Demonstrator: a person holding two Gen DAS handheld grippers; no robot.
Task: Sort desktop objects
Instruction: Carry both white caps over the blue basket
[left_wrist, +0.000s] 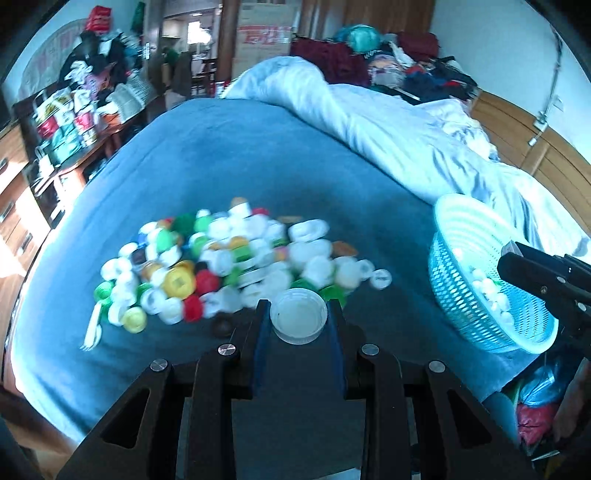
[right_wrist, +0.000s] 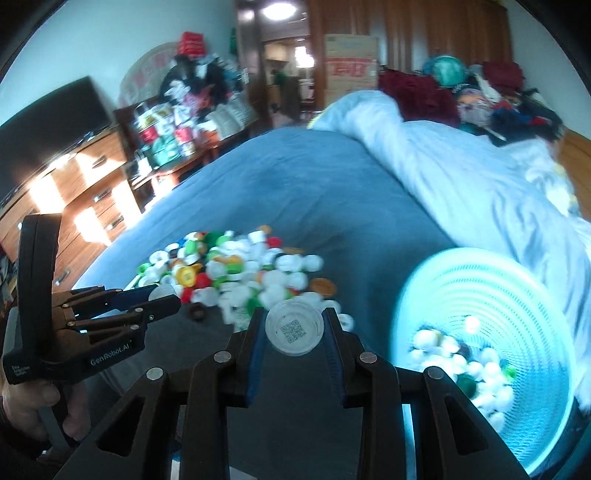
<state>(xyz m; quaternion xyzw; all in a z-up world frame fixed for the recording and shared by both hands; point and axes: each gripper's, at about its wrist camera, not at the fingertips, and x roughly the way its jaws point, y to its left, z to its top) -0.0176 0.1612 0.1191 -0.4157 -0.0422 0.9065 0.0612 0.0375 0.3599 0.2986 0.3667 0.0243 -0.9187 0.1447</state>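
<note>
Both grippers clenched on a cap each, left gripper (left_wrist: 299, 314) and right gripper (right_wrist: 294, 326); basket (right_wrist: 424, 280) lies rightward, nearer the right.

1. Cool, fairly dim light; a ceiling lamp (right_wrist: 277, 9) glares at 12 o'clock in the right view.
2. Sun patches burn out the wooden drawers (right_wrist: 74, 206) at 9 o'clock.
3. Bottle caps (left_wrist: 229, 266) and basket (right_wrist: 480, 332) smear with motion blur.
4. Fisheye edges bend and darken.
</note>
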